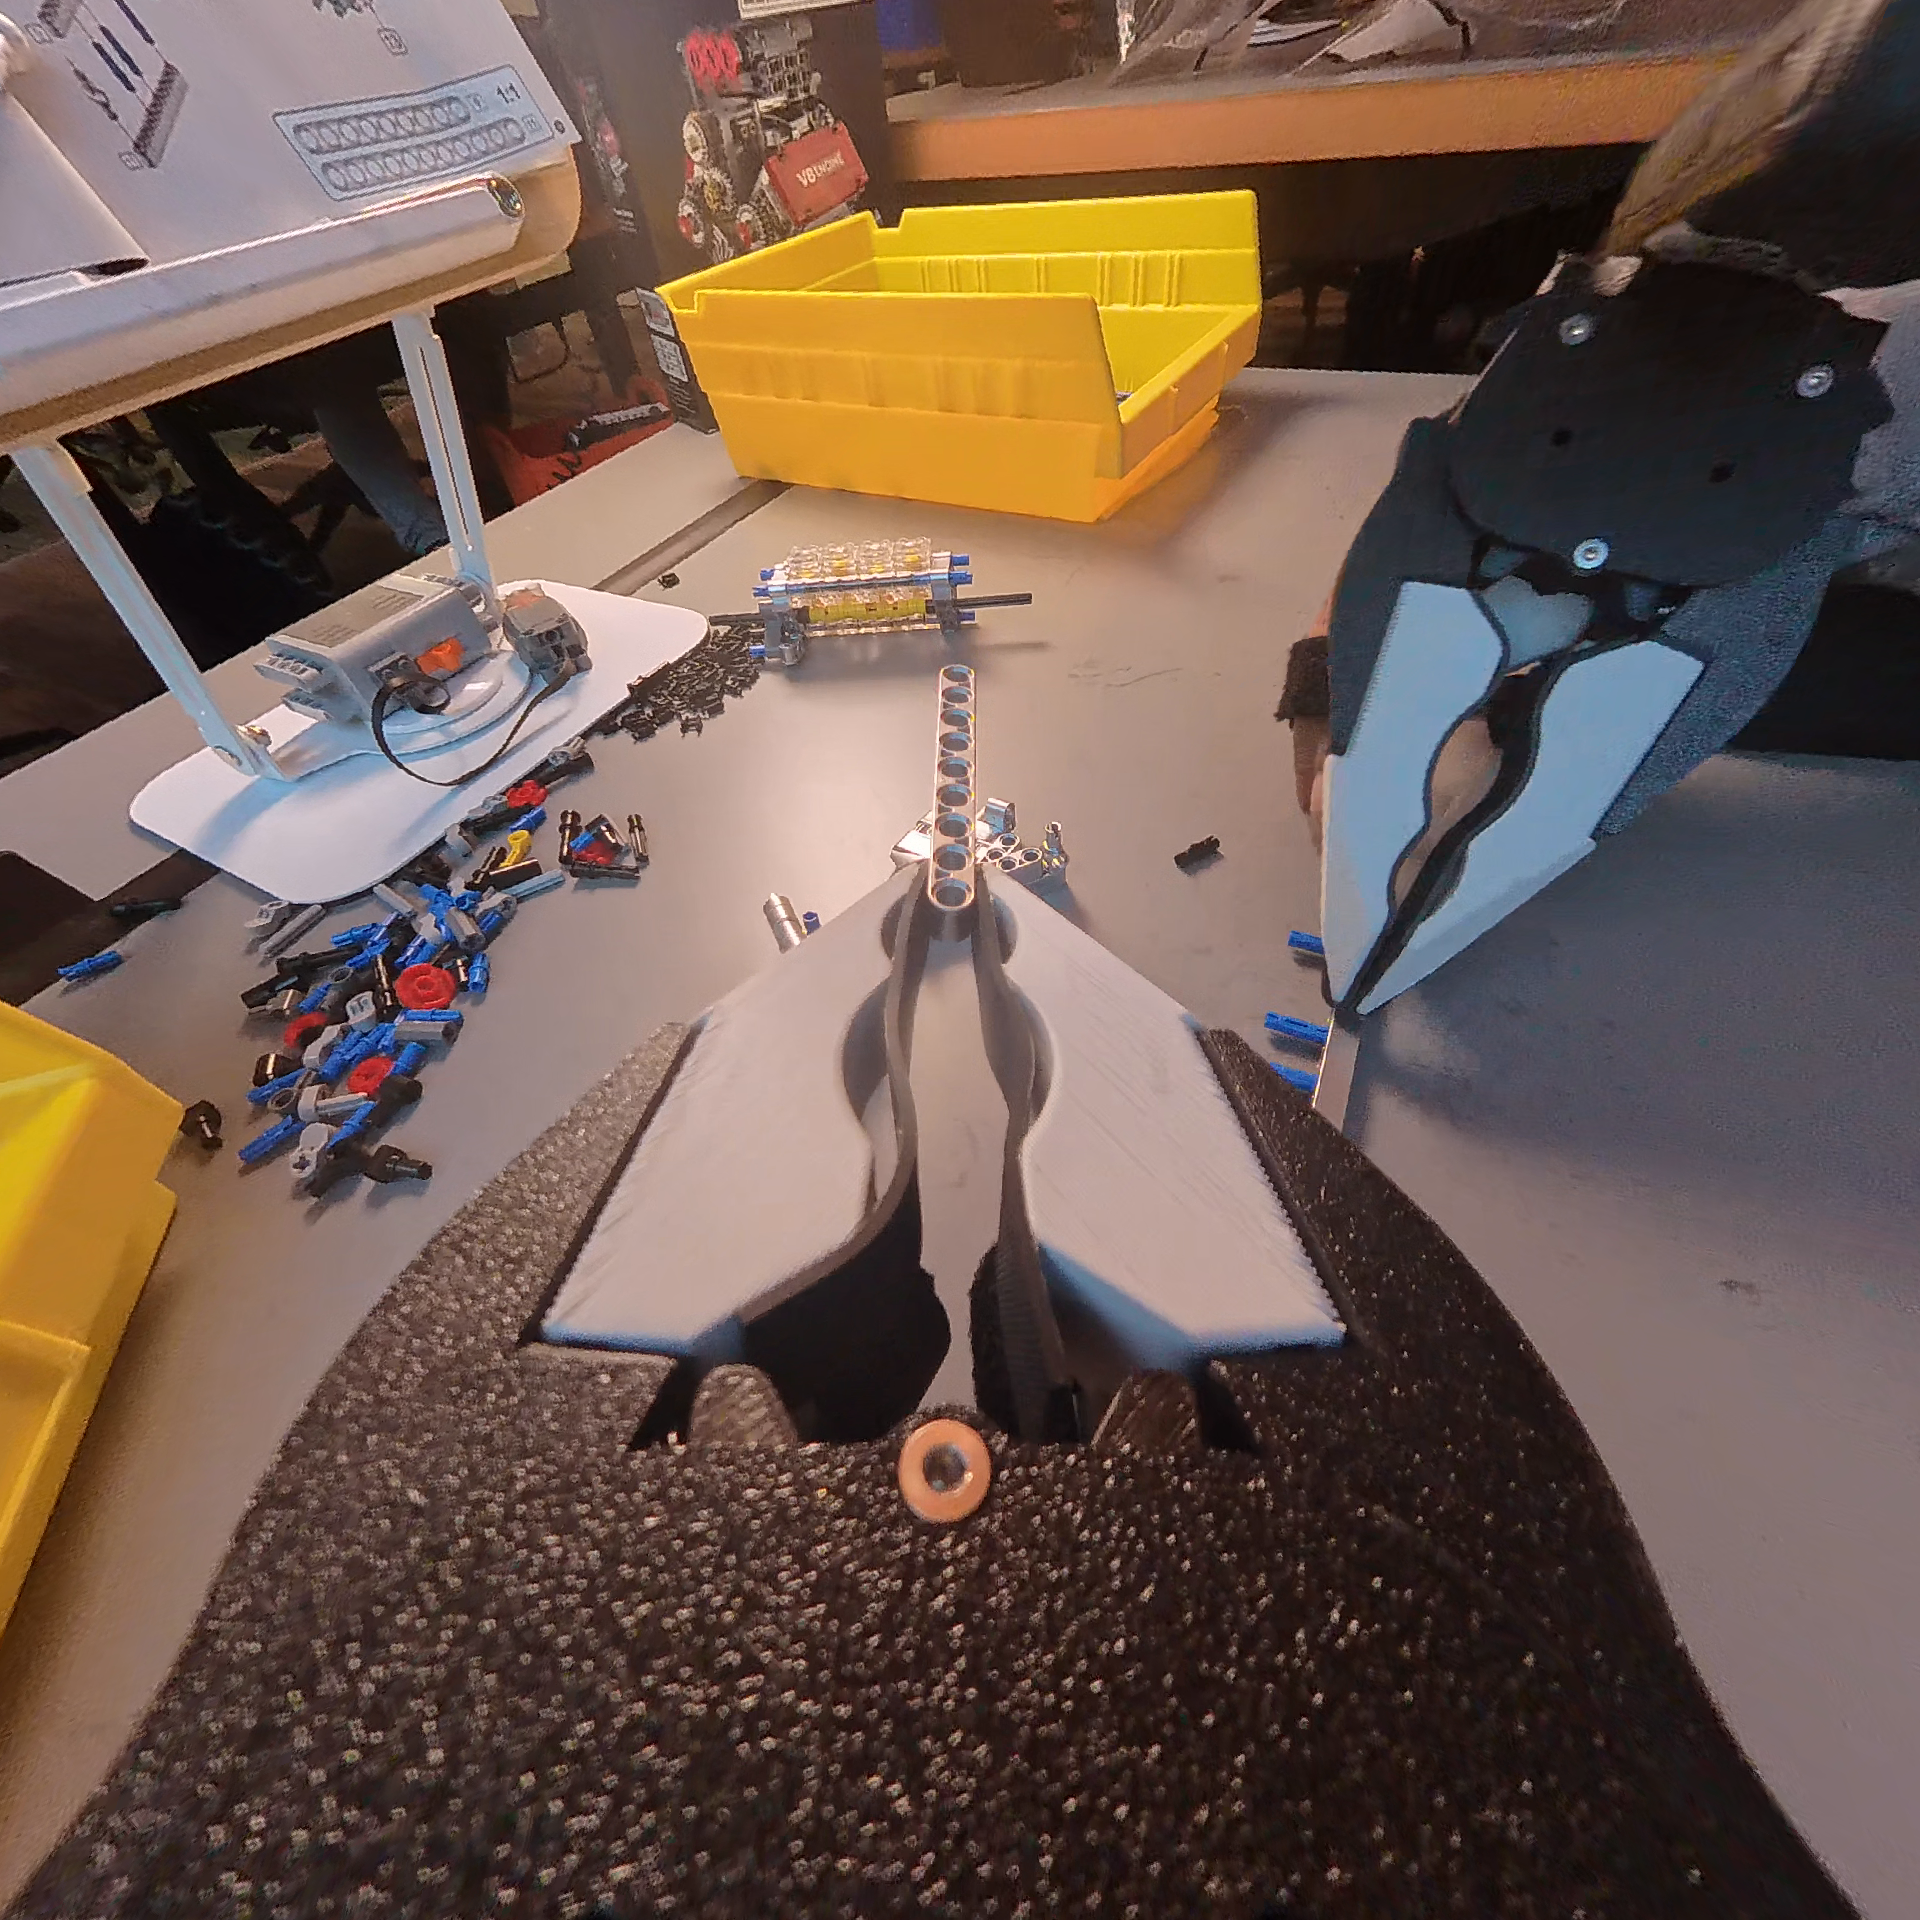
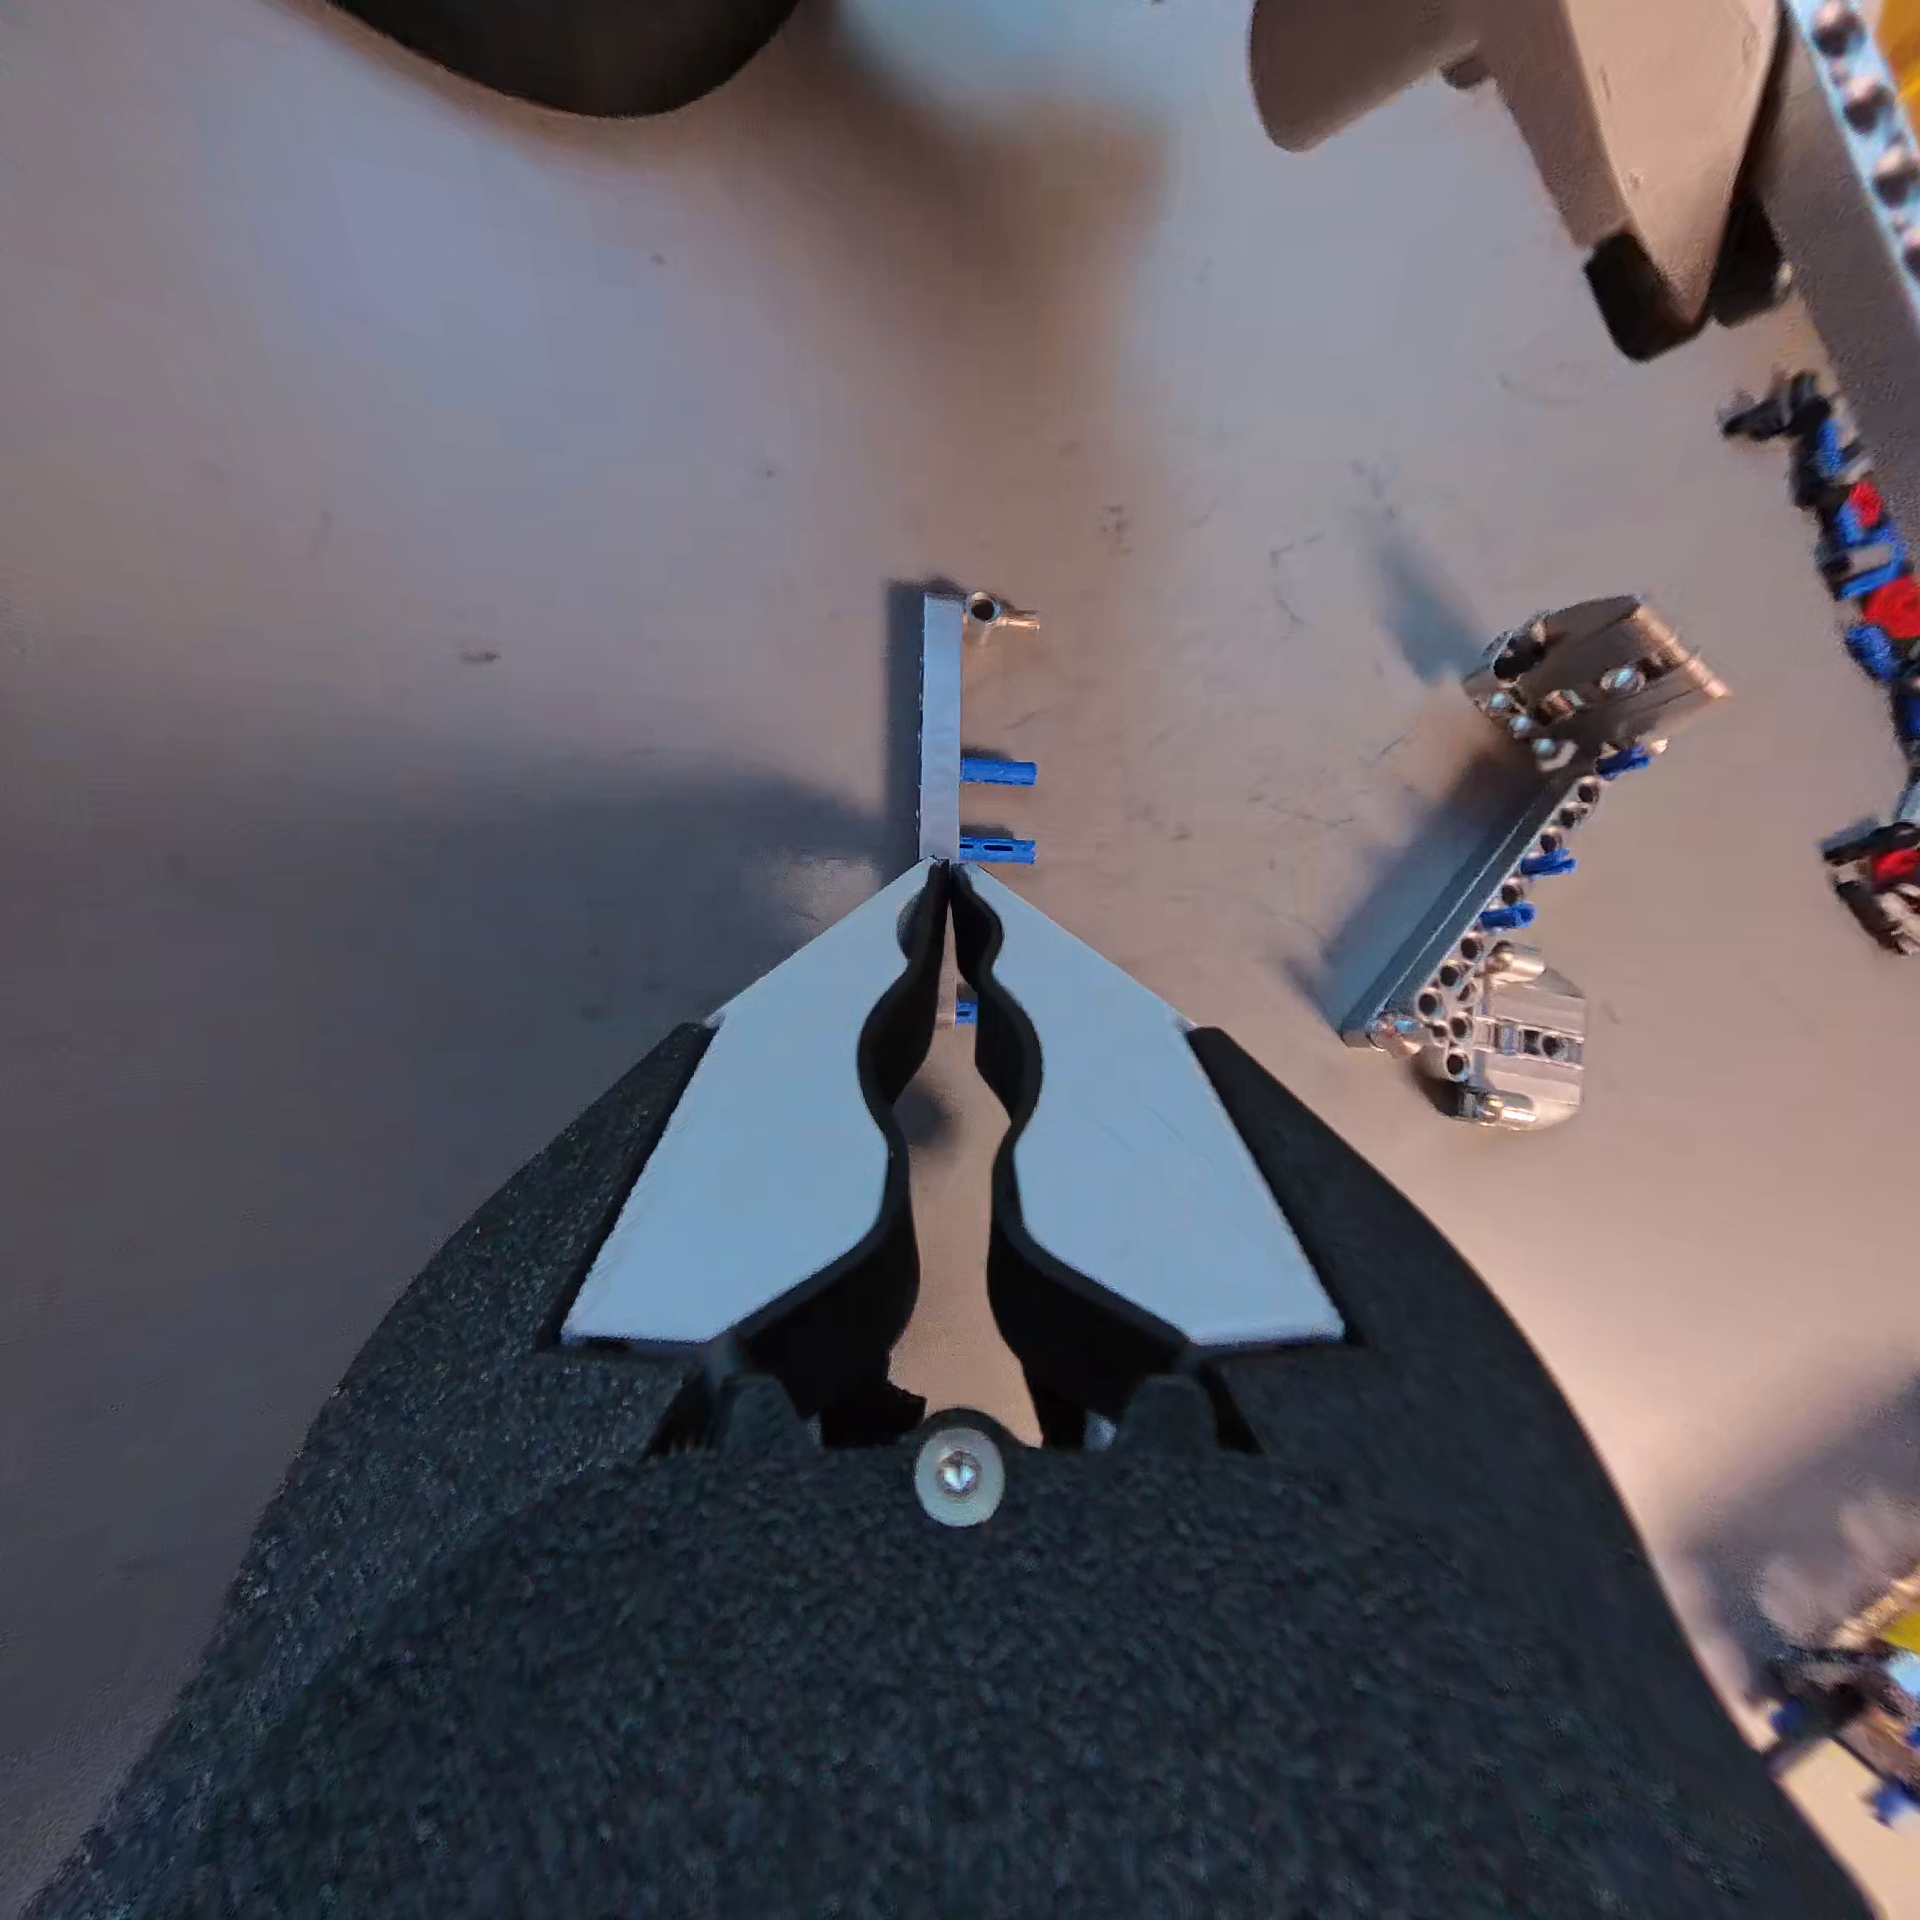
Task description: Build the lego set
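My left gripper (image 1: 951, 906) is shut on one end of a long grey holed beam (image 1: 954, 758), which points away above the grey table (image 1: 1558, 1351). A small grey subassembly (image 1: 1023, 847) lies just beyond the fingertips. My right gripper (image 2: 943, 871) is shut on a thin grey beam with blue pins (image 2: 943, 727) sticking out of its right side, held just over the table. The right gripper also shows at the right of the left wrist view (image 1: 1351, 1000), with the pinned beam (image 1: 1328, 1049) below its tips. A grey beam assembly (image 2: 1507, 883) lies to the right.
A yellow bin (image 1: 966, 343) stands at the back, another yellow bin (image 1: 62, 1195) at the left edge. Loose blue, black and red small parts (image 1: 395, 987) lie left of centre. A white booklet stand (image 1: 416, 727) carries a grey battery box (image 1: 384, 644). A clear-brick assembly (image 1: 862, 603) sits behind. From either gripper's tips it is about 25 cm to the clear-brick assembly (image 1: 862, 603).
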`<state>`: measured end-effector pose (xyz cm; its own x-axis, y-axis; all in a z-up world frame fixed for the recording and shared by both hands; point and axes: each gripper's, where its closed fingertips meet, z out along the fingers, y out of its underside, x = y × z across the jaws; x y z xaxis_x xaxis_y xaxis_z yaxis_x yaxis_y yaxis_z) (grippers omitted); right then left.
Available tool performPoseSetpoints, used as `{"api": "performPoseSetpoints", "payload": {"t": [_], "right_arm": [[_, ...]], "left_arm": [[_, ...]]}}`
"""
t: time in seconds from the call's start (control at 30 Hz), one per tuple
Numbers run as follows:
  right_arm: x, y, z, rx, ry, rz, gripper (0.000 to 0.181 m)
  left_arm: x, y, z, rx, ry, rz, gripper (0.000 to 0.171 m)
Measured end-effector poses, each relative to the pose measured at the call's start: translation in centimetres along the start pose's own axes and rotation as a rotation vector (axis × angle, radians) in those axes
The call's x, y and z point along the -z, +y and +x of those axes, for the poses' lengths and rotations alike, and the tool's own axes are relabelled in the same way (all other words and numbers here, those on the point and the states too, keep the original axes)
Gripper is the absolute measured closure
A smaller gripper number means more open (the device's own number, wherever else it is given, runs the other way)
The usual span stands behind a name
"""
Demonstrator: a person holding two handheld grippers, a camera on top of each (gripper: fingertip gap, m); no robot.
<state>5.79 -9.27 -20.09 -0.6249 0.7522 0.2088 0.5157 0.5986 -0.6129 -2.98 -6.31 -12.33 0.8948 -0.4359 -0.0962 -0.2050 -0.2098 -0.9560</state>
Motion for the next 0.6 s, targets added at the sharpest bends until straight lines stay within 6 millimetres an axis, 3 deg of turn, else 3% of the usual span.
{"api": "performPoseSetpoints", "payload": {"t": [0.27,0.43,0.6], "right_arm": [[-0.2,-0.3,-2.6,0.269,0.18,-0.006,0.18],[0.6,-0.8,-2.3,0.02,0.093,0.079,0.163],[0.8,-0.6,-1.0,0.006,0.085,0.05,0.163]], "left_arm": [[-0.2,0.2,0.5,-0.026,0.021,-0.015,0.168],[-0.2,0.0,0.7,-0.03,0.024,-0.01,0.168],[0.0,-0.2,0.4,-0.026,0.016,-0.002,0.168]]}}
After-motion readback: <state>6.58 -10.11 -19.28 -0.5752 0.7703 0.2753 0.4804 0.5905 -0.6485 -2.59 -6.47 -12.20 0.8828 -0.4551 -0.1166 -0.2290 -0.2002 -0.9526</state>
